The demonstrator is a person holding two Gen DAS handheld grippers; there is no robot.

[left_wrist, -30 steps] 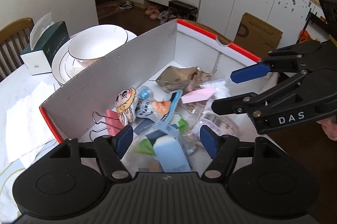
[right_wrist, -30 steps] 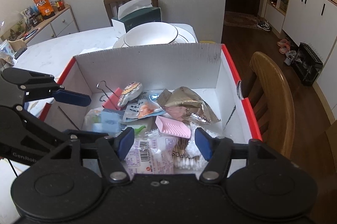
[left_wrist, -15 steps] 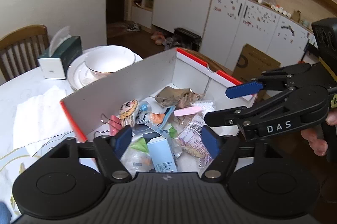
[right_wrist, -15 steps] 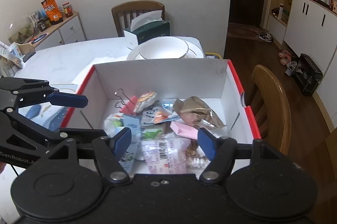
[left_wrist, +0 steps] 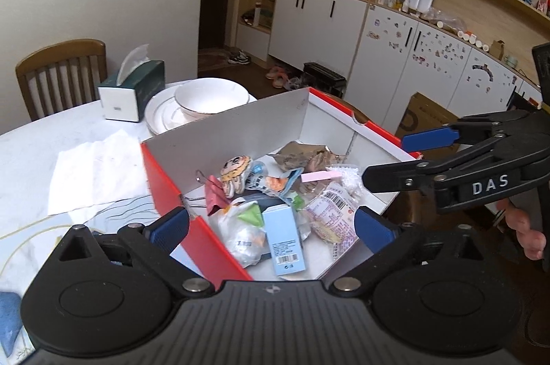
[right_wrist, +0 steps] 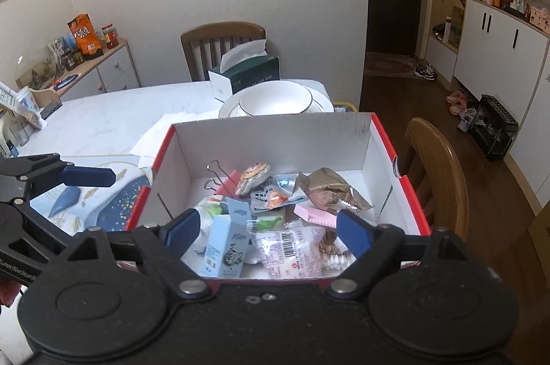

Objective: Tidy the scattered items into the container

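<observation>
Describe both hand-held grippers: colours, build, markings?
Left hand-held gripper: black plastic linkage arms, blue finger pads, silver pivot bolts, ribbed body; side reads "GenRobot". Right hand-held gripper: same black build, blue pads, white "DAS" lettering. No sleeves or cables visible.

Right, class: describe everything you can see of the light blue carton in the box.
The light blue carton is a slim, rectangular cardboard pack with printed artwork and a barcode at its near end. It lies flat, closed, near the front of the red-and-white box, resting on a white plastic packet, beside a barcoded wrapper. Nothing grips it.
</observation>
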